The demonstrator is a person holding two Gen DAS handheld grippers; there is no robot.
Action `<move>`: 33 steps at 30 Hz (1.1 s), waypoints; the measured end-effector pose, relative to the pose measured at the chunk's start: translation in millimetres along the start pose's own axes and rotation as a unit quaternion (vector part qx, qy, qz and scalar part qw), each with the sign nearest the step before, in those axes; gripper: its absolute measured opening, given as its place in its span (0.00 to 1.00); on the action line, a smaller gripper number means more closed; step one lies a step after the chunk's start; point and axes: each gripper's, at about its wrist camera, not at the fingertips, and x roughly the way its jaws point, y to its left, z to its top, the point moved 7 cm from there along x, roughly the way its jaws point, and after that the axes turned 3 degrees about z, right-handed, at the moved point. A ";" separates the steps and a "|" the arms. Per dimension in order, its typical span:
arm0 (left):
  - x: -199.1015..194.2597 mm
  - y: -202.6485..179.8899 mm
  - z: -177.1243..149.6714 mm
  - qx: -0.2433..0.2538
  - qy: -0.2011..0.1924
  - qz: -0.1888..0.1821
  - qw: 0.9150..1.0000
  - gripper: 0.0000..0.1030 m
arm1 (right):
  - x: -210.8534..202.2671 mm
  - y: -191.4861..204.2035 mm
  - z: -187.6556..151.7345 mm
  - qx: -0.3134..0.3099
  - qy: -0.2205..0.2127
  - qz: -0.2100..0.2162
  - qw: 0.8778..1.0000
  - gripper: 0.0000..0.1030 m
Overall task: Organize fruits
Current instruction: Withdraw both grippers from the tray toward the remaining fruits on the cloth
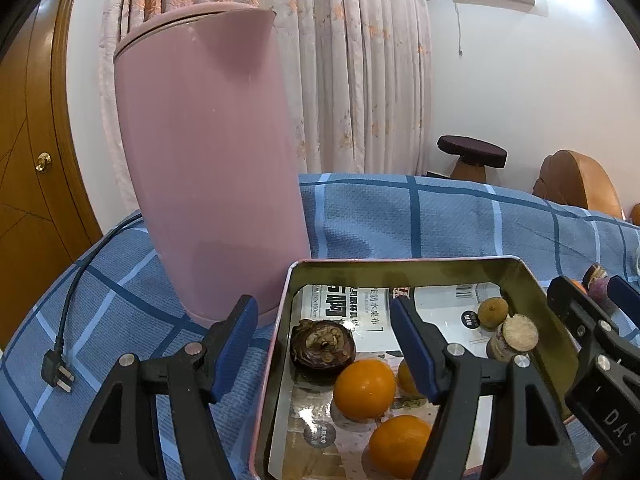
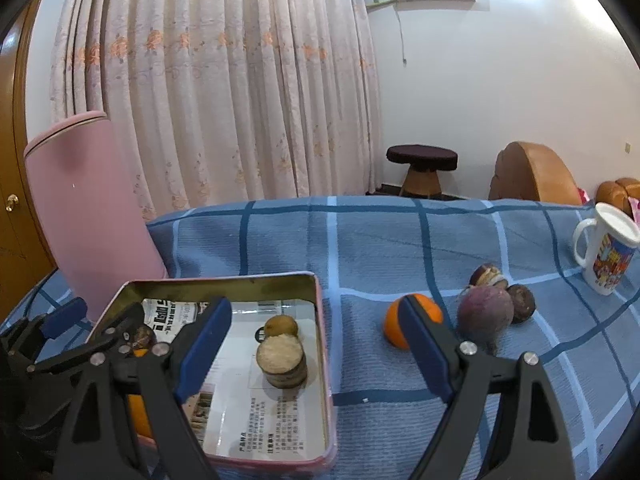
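Both grippers hang wide and hold nothing: the left gripper (image 1: 324,344) straddles the tin tray's (image 2: 325,344) rim (3 oranges (image 1: 364,388) inside), the right gripper (image 2: 316,348) between tray and a loose orange (image 2: 414,320).

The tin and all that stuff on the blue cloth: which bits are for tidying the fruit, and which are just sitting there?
For the job:
- tin tray
- oranges in the tray
- orange on the cloth
- purple fruit
- two dark round fruits

Just lying about:
- pink kettle
- its plug
- mug
- stool
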 end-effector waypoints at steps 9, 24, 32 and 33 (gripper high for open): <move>-4.2 -2.7 -0.4 -0.004 -0.007 -0.002 1.000 0.68 | -6.1 -3.4 0.8 -0.015 -0.009 -0.011 1.000 0.85; -15.3 -15.3 -1.6 -0.001 -0.019 -0.008 1.000 0.68 | -14.3 -20.7 -1.5 -0.015 -0.010 -0.021 1.000 0.85; -17.5 -18.0 -2.4 -0.005 -0.026 -0.004 1.000 0.68 | -18.0 -36.8 -2.4 -0.009 -0.009 -0.030 0.999 0.85; -18.0 -19.0 -3.1 -0.006 -0.026 -0.004 1.000 0.68 | -18.4 -38.5 -2.5 -0.009 -0.009 -0.032 0.999 0.85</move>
